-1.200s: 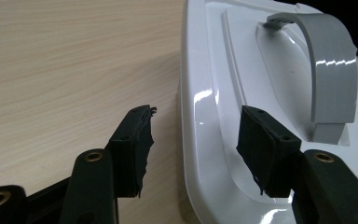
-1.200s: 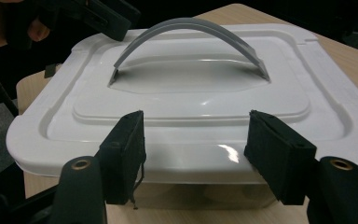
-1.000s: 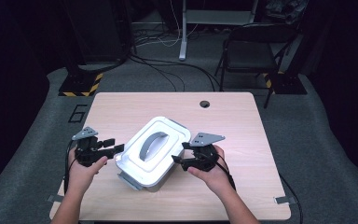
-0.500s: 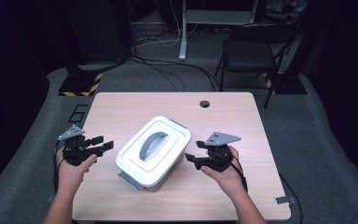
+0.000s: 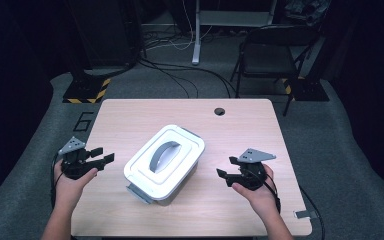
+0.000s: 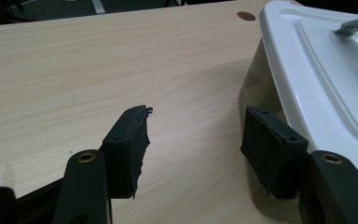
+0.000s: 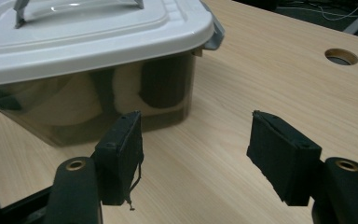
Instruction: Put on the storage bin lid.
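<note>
Inside tinted box (image 7: 98, 102), dim rolled shapes, unidentifiable

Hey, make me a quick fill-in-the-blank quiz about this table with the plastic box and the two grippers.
1. The storage box has a white lid with a ____ handle.
2. Both the left gripper and the right gripper have their jaws ____, with nothing between them.
3. The box stands ____ the two grippers.
4. The round hole in the table lies at its ____ edge.

Missing words: grey; open; between; far
</note>
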Motion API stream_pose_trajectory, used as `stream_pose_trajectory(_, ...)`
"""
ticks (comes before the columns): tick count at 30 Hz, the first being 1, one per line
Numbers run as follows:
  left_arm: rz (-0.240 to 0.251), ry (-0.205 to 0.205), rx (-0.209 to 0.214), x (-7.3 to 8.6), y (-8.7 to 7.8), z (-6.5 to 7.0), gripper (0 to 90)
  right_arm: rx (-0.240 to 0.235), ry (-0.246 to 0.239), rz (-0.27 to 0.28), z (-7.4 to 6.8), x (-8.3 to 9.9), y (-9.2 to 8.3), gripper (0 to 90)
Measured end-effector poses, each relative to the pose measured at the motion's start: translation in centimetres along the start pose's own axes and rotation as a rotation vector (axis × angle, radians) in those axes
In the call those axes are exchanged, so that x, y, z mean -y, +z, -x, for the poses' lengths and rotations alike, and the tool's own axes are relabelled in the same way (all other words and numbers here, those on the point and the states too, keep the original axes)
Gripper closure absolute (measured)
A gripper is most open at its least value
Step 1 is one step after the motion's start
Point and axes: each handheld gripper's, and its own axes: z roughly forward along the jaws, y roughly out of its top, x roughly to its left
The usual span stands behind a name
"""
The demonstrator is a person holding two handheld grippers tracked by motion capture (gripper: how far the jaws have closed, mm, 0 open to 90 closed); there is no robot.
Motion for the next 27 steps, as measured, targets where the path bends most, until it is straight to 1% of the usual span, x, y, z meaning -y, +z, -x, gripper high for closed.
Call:
stream_pose_trajectory(3,-0.001,-0.011,0.005,0.3,0.5,-0.3,40.9,0.016,0.02,0.005,0.6,0.8,-0.3,34.3)
stream_pose_trajectory(5,-0.011,-0.01,-0.008,0.6,0.8,-0.5,40.9,0.027,0.04,0.013,1.1,1.4,-0.4,34.4)
stream_pose_trajectory(6,-0.008,-0.013,-0.015,0.7,0.9,-0.6,41.0,0.031,0.05,0.014,1.3,1.6,-0.4,34.4)
stream_pose_trajectory(9,-0.014,-0.031,-0.018,1.3,1.3,-0.8,40.8,0.038,0.065,0.006,1.9,2.4,-0.2,34.8)
stream_pose_trajectory(11,-0.022,-0.024,-0.032,1.8,1.5,-0.9,40.8,0.049,0.074,0.002,2.3,2.9,-0.2,34.9)
stream_pose_trajectory(13,-0.031,-0.026,-0.037,2.3,1.8,-1.1,40.8,0.054,0.086,0.005,2.6,3.2,-0.2,35.2)
stream_pose_trajectory(16,-0.04,-0.027,-0.038,3.1,2.2,-1.2,40.8,0.067,0.088,0.006,2.9,3.7,-0.2,35.3)
stream_pose_trajectory(20,-0.037,-0.032,-0.038,4.0,2.5,-1.5,40.8,0.088,0.082,0.005,3.2,4.3,0.0,35.7)
stream_pose_trajectory(22,-0.032,-0.03,-0.048,4.5,2.8,-1.7,40.8,0.104,0.077,0.005,3.2,4.6,0.3,36.1)
stream_pose_trajectory(24,-0.033,-0.032,-0.053,5.1,3.0,-2.0,40.8,0.108,0.078,0.0,3.3,4.9,0.7,36.6)
stream_pose_trajectory(27,-0.045,-0.033,-0.069,5.8,3.4,-2.4,40.8,0.119,0.074,-0.012,3.4,5.5,1.3,36.9)
